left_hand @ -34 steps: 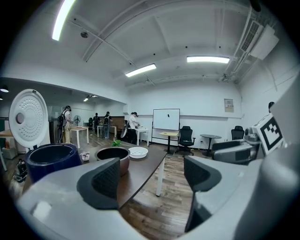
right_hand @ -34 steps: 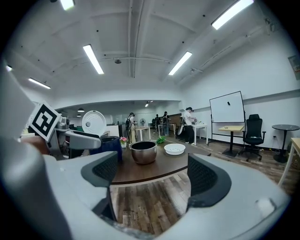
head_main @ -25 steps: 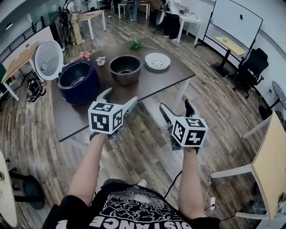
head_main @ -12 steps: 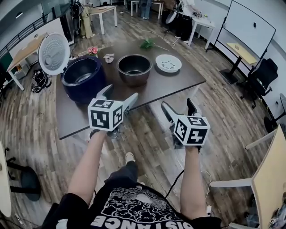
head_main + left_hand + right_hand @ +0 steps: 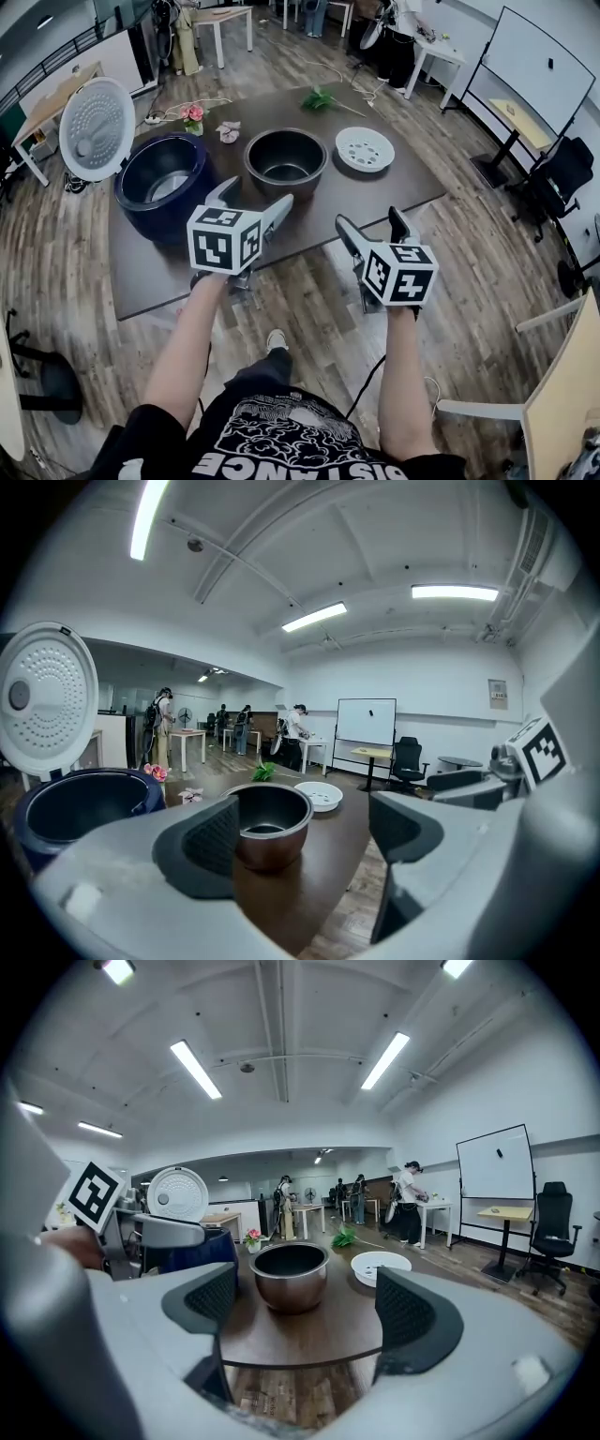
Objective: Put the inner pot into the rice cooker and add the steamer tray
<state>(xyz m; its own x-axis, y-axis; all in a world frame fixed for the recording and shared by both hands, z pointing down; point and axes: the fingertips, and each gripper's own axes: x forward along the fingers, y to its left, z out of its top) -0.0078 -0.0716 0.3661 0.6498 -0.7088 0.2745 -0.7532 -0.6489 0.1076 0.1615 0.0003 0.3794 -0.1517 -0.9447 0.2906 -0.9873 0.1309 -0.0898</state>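
- No step is done: the pot (image 5: 285,161) stands on the table (image 5: 323,204), right of the open, empty cooker (image 5: 150,214); the tray (image 5: 365,148) lies right of the pot.
- Left gripper (image 5: 255,197) and right gripper (image 5: 370,223) hover at the table's near edge, jaws apart, holding nothing.
- Remaining: seat pot, add tray.

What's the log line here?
phase: pre-grasp | left tool: open, empty | right tool: open, empty | inner pot: on table, outside rice cooker | steamer tray: on table | lid: up

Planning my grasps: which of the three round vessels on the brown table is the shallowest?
The white perforated steamer tray, at the row's right end, is nearly flat; the dark metal inner pot and dark blue rice cooker are deep.
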